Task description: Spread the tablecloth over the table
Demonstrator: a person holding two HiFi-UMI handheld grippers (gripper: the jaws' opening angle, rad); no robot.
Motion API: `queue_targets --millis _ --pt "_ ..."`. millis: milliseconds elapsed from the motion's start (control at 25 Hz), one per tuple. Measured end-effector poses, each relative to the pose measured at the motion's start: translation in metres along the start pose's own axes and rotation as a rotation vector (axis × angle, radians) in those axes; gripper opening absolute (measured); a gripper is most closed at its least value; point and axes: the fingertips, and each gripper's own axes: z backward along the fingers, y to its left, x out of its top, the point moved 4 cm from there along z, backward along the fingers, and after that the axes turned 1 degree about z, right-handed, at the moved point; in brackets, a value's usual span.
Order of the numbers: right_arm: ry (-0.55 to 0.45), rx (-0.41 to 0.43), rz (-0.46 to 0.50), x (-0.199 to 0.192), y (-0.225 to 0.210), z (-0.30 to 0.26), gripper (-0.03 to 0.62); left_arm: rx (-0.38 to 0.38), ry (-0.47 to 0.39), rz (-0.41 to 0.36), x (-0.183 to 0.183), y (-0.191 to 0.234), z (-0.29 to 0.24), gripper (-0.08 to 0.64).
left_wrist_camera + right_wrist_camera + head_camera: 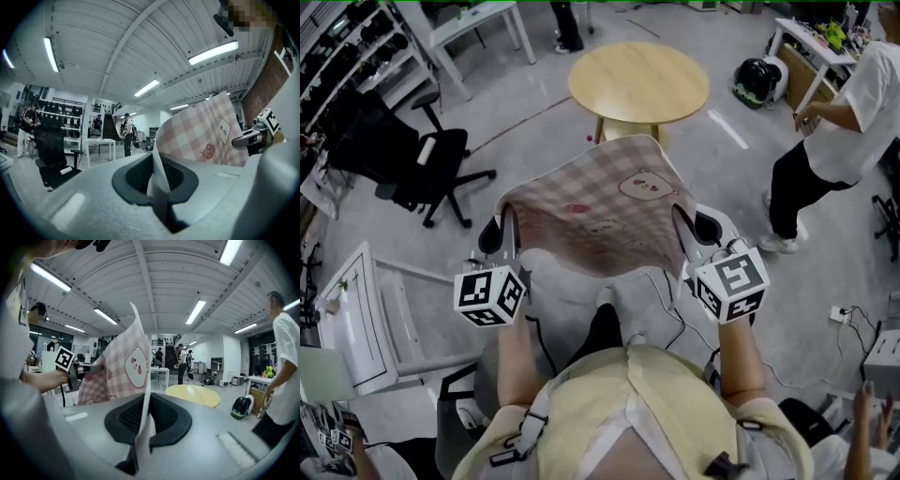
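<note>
left gripper (504, 231), right gripper (692, 225) — pinching tablecloth (598, 211) edge | table (637, 82) beyond, apart

— Way ahead to the round surface (638, 82)?
— Bare on top; open grey floor (534, 112) on its left. Blocked low in front by the tablecloth (600, 211), stretched between left gripper (503, 230) and right gripper (694, 225), jaws clamped on it.
— To the sides?
— Black office chair (427, 164) near on the left; standing person (839, 122) well apart on the right; cables (675, 314) across the floor underneath.
</note>
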Motion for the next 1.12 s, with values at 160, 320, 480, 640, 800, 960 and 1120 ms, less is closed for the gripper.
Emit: queue_targets --millis 160,320,480,640,800,960,1120 --pt "0.028 -0.009 -0.002 0.003 -0.006 -0.023 0.009 -0.013 0.003 -0.007 -0.005 0.014 -0.028 0.003" --pt "0.038 -0.002 0.013 0.025 -0.011 -0.058 0.009 -0.019 -0.003 -0.003 0.003 0.041 -0.058 0.003" --pt "0.055 0.004 0.012 0.032 -0.016 -0.096 0.009 -0.021 0.002 0.005 -0.001 0.067 -0.086 0.003" --pt "0.070 -0.001 -0.009 0.037 -0.022 -0.128 0.009 -0.037 0.011 0.010 -0.003 0.089 -0.112 0.003" --pt "0.071 -0.018 -0.020 0.043 -0.030 -0.158 0.009 -0.056 0.023 0.003 -0.003 0.108 -0.138 0.003" --pt "0.071 -0.043 -0.021 0.047 -0.041 -0.179 0.009 -0.083 0.023 -0.012 -0.001 0.118 -0.160 0.003" --pt "0.066 -0.061 -0.019 0.051 -0.047 -0.198 0.009 -0.098 0.010 -0.033 0.006 0.129 -0.183 0.003"
